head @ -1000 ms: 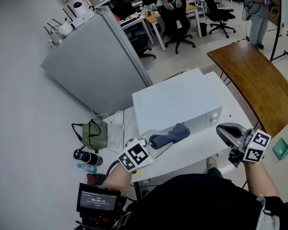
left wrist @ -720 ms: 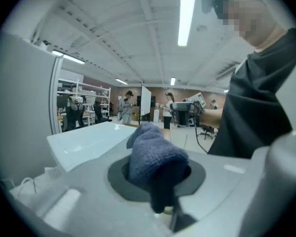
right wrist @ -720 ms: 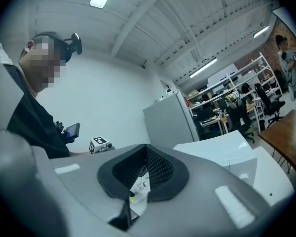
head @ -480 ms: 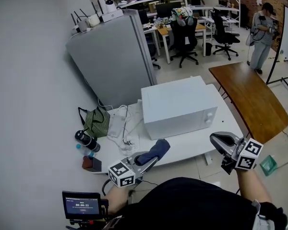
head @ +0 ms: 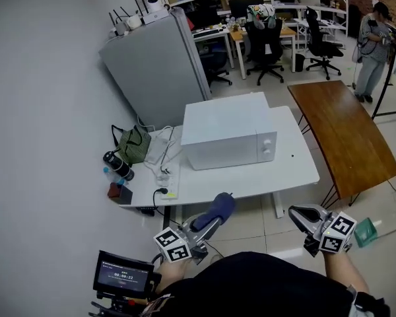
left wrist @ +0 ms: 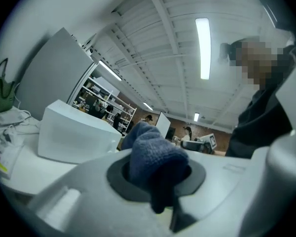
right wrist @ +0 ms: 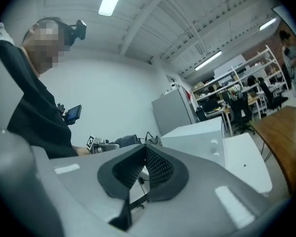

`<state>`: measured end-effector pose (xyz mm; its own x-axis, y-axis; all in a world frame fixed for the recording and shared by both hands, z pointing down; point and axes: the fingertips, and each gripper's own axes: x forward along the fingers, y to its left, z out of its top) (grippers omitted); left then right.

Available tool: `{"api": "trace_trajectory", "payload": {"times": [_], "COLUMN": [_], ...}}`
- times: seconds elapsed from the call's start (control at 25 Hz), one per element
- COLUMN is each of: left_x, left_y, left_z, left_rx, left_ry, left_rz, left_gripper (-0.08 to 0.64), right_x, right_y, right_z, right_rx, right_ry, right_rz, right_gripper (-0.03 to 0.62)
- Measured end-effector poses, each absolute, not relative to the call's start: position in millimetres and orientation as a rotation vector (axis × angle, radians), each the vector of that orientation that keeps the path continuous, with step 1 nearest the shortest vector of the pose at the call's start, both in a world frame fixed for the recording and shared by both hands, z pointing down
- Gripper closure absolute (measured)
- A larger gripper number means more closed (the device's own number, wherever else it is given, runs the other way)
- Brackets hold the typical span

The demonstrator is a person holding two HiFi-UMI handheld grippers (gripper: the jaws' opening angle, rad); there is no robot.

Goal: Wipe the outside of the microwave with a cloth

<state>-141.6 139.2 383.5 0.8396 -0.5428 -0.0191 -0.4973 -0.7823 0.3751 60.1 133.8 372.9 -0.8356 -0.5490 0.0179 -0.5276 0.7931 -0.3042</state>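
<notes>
Hands low and near in the head view, well short of the white rectangular table (head: 292,168). Held a dark blue terry cloth (head: 219,207) clamped in the left gripper (head: 213,220), with the bunched end poking out past the tips toward the table. Showed in the left gripper view as a thick wad filling the gap between the jaws. Touched nothing with it; hung in the air over the pale tiled floor (head: 251,223), just near of the table's edge.

Carried the right gripper (head: 298,214) off to the right, also near of the table. Jaws pressed together on nothing, with the ribbed dark pads meeting at their tips in the right gripper view.

Faced the white box-shaped microwave (head: 228,132) on the far left part of the table, its two round knobs on the near face, well apart from both grippers. Noted a green fabric bag (head: 133,144) and a black bottle (head: 117,166) at the table's left end. Beyond these, a tall grey cabinet (head: 152,71) far left and a brown wooden table (head: 343,131) to the right. Also a person (head: 373,41) standing far right.
</notes>
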Motion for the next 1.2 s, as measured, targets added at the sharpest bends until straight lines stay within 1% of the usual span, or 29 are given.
{"api": "trace_trajectory", "payload": {"times": [0.16, 0.32, 0.64, 0.88, 1.2], "left_x": [-141.4, -154.0, -237.2, -248.7, -244.3], "left_y": [177.8, 210.9, 233.8, 236.7, 243.4], "left_z": [378.4, 394.4, 389.6, 384.7, 381.9], "left_rx": [2.67, 2.638, 2.613, 2.623, 2.66], "left_ry": [-0.831, -0.803, -0.87, -0.834, -0.763], "left_rz": [-0.185, -0.206, -0.253, -0.289, -0.309], "left_gripper": [0.503, 0.503, 0.503, 0.503, 0.503], "right_x": [50.0, 22.6, -44.8, -61.2, -63.2], "right_y": [161.2, 172.8, 191.6, 198.9, 207.2], "right_z": [390.4, 387.5, 369.3, 359.3, 349.2], "right_rx": [-0.822, -0.831, -0.851, -0.859, -0.882], "right_ry": [2.887, 2.89, 2.879, 2.912, 2.929], "right_rz": [-0.578, -0.58, -0.508, -0.466, -0.435], "right_gripper": [0.588, 0.588, 0.588, 0.588, 0.588]}}
